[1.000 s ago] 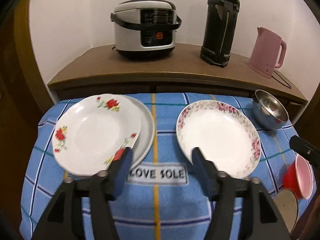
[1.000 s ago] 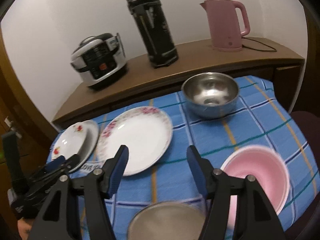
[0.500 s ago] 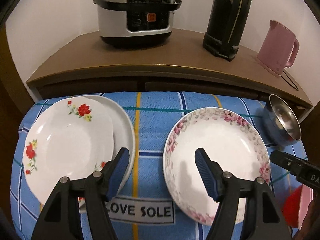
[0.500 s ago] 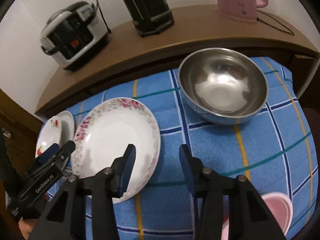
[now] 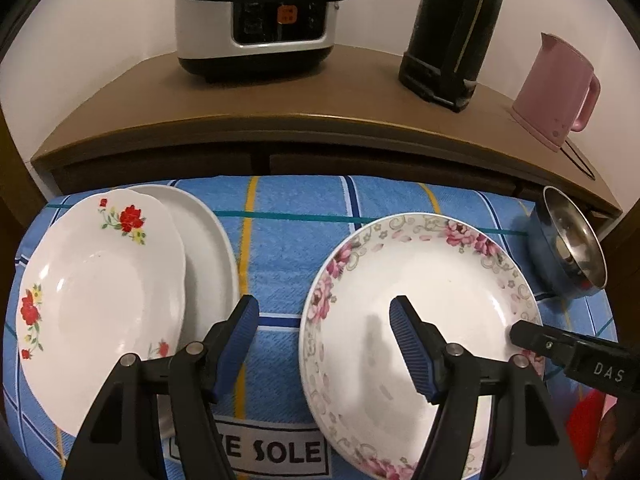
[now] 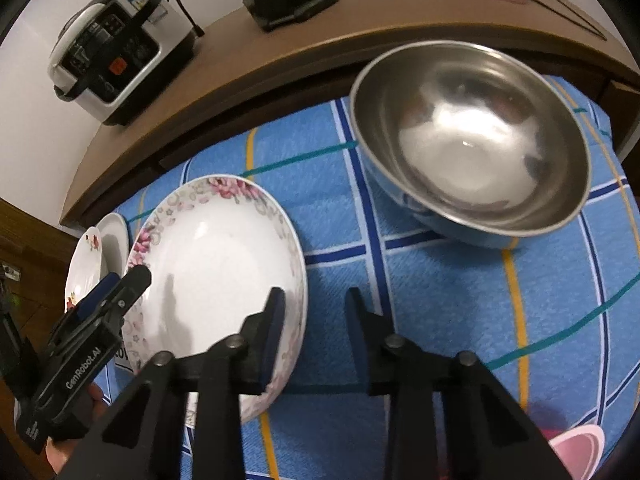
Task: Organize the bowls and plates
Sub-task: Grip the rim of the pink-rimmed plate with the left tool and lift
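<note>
While both grippers have been brought in close within the last second, the pink-flowered white plate [image 6: 216, 276] lies at the middle of the blue checked cloth [image 6: 440, 296]; the right gripper [image 6: 314, 304], half open, straddles its right rim, and the left gripper [image 5: 324, 316], wide and empty, straddles the left, so a lift towards the stacked plates [image 5: 104, 292] seems prepared.

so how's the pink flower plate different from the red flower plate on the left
The pink flower plate has a dense band of pink blossoms and scrolls around its whole rim; the red flower plate carries only a few scattered red sprigs. The pink flower plate lies alone on the blue cloth; the red flower plate sits on a plain white plate. The red flower plate's edge looks wavier. Both are white and shallow.
</note>
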The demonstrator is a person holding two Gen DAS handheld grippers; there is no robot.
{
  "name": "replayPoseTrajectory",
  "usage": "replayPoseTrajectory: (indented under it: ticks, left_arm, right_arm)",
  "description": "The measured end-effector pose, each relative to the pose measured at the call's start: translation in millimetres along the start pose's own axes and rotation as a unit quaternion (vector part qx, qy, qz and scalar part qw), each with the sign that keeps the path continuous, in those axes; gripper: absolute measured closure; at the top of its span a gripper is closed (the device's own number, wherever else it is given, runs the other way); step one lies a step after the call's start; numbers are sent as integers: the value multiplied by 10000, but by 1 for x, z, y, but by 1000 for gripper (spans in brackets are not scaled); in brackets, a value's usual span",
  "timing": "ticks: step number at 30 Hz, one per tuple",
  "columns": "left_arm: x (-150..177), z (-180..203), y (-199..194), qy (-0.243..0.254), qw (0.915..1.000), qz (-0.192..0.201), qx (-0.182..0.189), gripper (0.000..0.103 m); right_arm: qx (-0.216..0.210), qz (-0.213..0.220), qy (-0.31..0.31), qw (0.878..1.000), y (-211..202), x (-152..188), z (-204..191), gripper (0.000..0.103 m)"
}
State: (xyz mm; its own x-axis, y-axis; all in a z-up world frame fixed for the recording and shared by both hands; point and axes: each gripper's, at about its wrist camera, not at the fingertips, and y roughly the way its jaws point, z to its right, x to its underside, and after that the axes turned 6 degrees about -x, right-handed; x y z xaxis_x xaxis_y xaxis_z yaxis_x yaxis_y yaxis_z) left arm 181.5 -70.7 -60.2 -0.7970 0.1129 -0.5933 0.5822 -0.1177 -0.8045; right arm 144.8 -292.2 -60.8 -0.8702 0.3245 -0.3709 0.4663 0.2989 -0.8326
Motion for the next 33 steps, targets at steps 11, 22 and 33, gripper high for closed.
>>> replayPoseTrajectory:
  ticks: [11,22,33]
  left_arm:
    - [3,4,15,-2,9997,-207,103,59]
    - [0,8,19,12,9997,-165,182,63]
    - [-2,2,19,41,9992,-223,324,68]
  right_arm:
    - [-220,-173,-148,9995,12,-4,-9,86]
    - [-226,42,-217,9995,1,-5,-6,88]
    - [-423,180,19,9989,-14,-13,8,86]
